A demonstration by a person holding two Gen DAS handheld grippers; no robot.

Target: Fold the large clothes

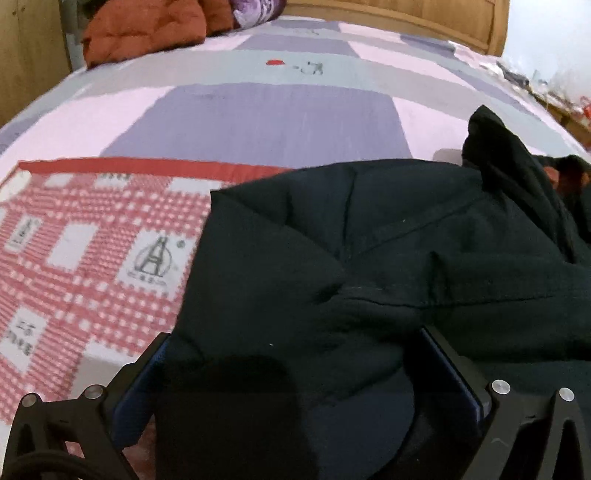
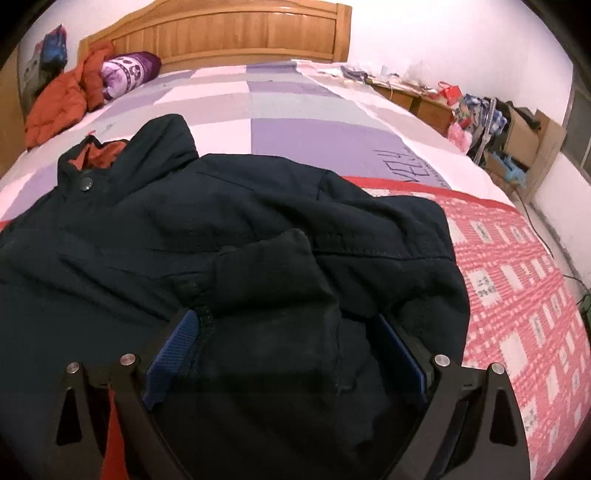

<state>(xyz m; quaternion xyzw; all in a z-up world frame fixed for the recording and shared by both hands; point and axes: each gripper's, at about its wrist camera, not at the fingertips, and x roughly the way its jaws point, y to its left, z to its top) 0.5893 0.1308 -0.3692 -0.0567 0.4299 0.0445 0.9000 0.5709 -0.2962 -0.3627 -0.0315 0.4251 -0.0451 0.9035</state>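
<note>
A dark navy jacket (image 2: 229, 236) is lying spread across the foot end of the bed (image 2: 295, 110), partly on a red-and-white checked cloth (image 2: 517, 280) and partly on the lilac and grey patchwork sheet (image 1: 258, 122). Its collar, showing an orange lining (image 2: 99, 155) and a snap button (image 2: 85, 183), is pointing up the bed toward the wooden headboard (image 2: 236, 33), so the long axis appears to be running from the grippers toward the pillow end. Both grippers are sitting at the near hem edge. The left gripper (image 1: 295, 354) is standing with its blue-padded fingers (image 1: 452, 373) spread wide and a bunched fold of jacket fabric lying between them; whether the pads are actually pinching it cannot be told. The right gripper (image 2: 291, 339) is likewise showing its fingers (image 2: 173, 350) apart with a thick roll of cloth filling the gap, seemingly a sleeve or hem fold. Since the cloth is lying directly ahead of both, neither hand looks clearly nearer; the fold likely turns on carrying this near edge forward toward the collar. An orange padded garment (image 2: 59, 103) and a purple pillow (image 2: 129, 70) are resting well apart near the headboard, and cluttered boxes (image 2: 517, 136) are lining the wall to the right.
</note>
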